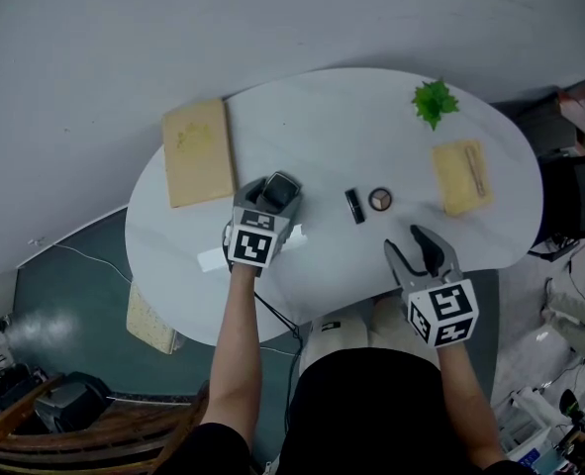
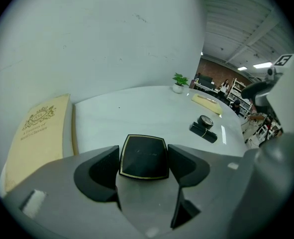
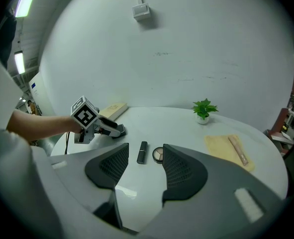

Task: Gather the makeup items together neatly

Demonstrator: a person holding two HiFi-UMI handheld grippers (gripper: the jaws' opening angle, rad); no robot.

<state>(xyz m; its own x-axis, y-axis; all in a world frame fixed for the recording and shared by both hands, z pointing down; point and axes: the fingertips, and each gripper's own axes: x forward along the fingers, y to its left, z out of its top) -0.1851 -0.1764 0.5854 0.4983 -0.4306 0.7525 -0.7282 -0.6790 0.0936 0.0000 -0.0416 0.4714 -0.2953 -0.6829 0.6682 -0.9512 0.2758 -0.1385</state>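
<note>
The left tool [image 2: 144, 158] is pinching the black compact [image 1: 281, 192] left of center on the table [image 1: 322, 127], probably for carrying toward the lipstick [image 1: 354, 205] and round palette [image 1: 379, 200]; the right tool [image 1: 407, 243] is hovering lower right, jaws spread, empty, out of the way

Reaches bare left forearm [image 1: 235, 344] forward, tilts left gripper [image 2: 143, 158] steeply down. Presses wide-set jaws against both sides of black compact [image 2: 144, 156] between fingertips. Holds right gripper [image 3: 142, 166] tilted down, nearer the body, jaws apart, nothing between fingertips. Extends right forearm [image 1: 465, 404] less far.
</note>
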